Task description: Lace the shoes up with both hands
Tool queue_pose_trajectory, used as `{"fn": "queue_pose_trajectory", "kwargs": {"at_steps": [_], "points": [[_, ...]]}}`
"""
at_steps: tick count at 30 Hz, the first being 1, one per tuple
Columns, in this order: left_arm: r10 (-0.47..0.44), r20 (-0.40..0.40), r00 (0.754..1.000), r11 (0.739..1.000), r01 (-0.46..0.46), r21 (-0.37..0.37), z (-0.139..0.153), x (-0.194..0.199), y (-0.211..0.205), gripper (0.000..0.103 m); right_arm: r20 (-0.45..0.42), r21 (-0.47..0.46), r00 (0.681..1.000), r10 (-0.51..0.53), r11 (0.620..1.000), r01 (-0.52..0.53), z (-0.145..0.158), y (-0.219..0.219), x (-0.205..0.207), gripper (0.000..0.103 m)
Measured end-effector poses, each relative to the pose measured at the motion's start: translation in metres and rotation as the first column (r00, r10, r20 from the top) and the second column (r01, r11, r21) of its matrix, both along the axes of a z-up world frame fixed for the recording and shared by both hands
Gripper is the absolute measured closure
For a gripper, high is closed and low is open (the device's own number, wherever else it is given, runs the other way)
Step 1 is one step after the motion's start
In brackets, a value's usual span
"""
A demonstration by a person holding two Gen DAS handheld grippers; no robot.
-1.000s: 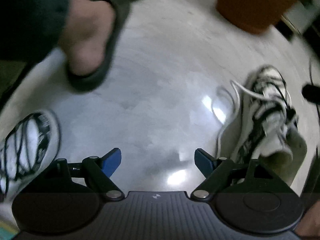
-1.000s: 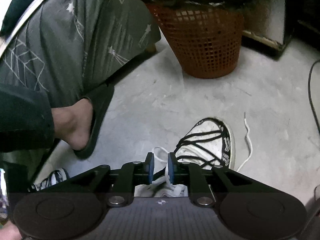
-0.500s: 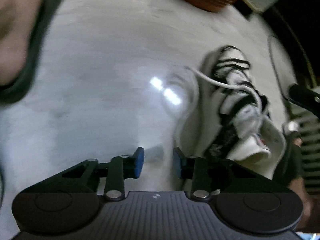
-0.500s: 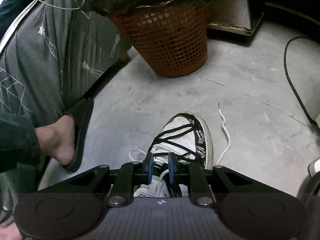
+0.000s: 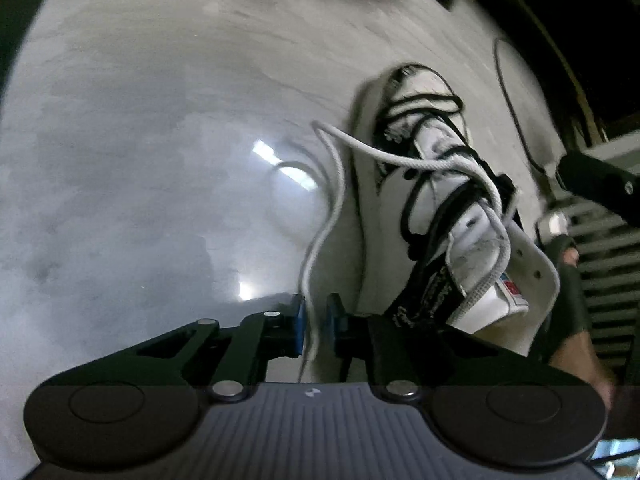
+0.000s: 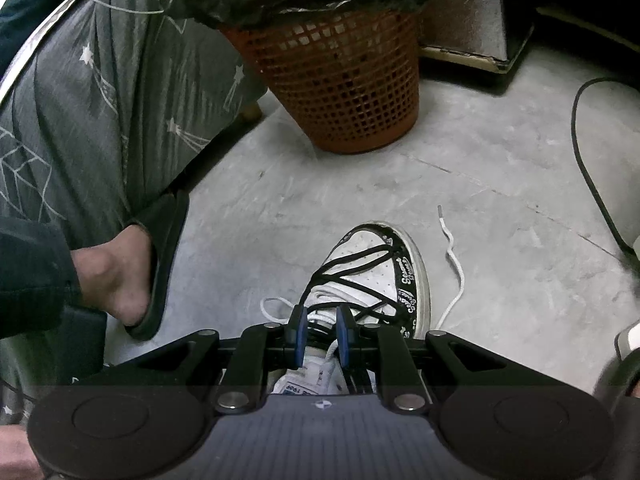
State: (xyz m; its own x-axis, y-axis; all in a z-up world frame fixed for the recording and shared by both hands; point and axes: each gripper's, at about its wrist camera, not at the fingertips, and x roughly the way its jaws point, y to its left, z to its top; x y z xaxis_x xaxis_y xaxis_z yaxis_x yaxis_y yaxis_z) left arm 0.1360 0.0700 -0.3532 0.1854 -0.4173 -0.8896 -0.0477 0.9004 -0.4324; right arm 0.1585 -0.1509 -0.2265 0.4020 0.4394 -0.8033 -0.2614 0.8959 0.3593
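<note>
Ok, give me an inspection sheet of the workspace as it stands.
Surface: grey concrete floor, scuffed, glare patches.
Job's things: white shoe with black lace; white lace loose, one end lying on the floor.
Clutter: orange basket with black liner.
Grippers: left gripper nearly closed around the white lace; right gripper narrow over the tongue, grip unclear.
Cables: black cable on the floor at right.
Surroundings: person's foot in slipper, grey bedding.

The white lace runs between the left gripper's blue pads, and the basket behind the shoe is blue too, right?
Not quite: the basket is orange, as the right wrist view shows. The white lace does run between the left gripper pads.
</note>
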Motion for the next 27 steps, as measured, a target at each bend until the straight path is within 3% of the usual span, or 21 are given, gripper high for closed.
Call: {"fn": "queue_pose_trajectory", "kwargs": {"at_steps": [3, 5, 10, 17, 21, 27], "points": [[-0.126, 0.035, 0.991, 0.991, 0.125, 0.047, 0.007, 0.003, -0.019, 0.091, 0.003, 0.001, 1.0, 0.0, 1.0, 0.0, 0.001, 0.0, 0.001, 0.083], [-0.159, 0.046, 0.986, 0.985, 0.154, 0.083, 0.009, 0.003, -0.027, 0.091, 0.006, 0.001, 1.0, 0.001, 1.0, -0.001, 0.002, 0.001, 0.001, 0.083], [-0.077, 0.062, 0.995, 0.985, 0.067, 0.159, 0.01, -0.004, -0.02, 0.089, 0.01, 0.001, 1.0, 0.001, 1.0, -0.001, 0.004, 0.001, 0.002, 0.083], [-0.14, 0.096, 0.985, 0.97, 0.117, 0.212, 0.012, -0.016, -0.033, 0.084, -0.005, 0.008, 1.0, -0.009, 1.0, 0.009, 0.001, -0.001, 0.0, 0.083], [-0.104, 0.085, 0.991, 0.976, 0.085, 0.198, 0.008, -0.017, -0.034, 0.077, -0.001, -0.001, 1.0, 0.006, 1.0, -0.006, 0.001, 0.001, -0.003, 0.083], [-0.1, 0.107, 0.989, 0.975, 0.076, 0.207, 0.007, -0.017, -0.036, 0.081, -0.013, 0.005, 1.0, -0.007, 1.0, 0.007, -0.002, 0.0, -0.006, 0.083]]}}
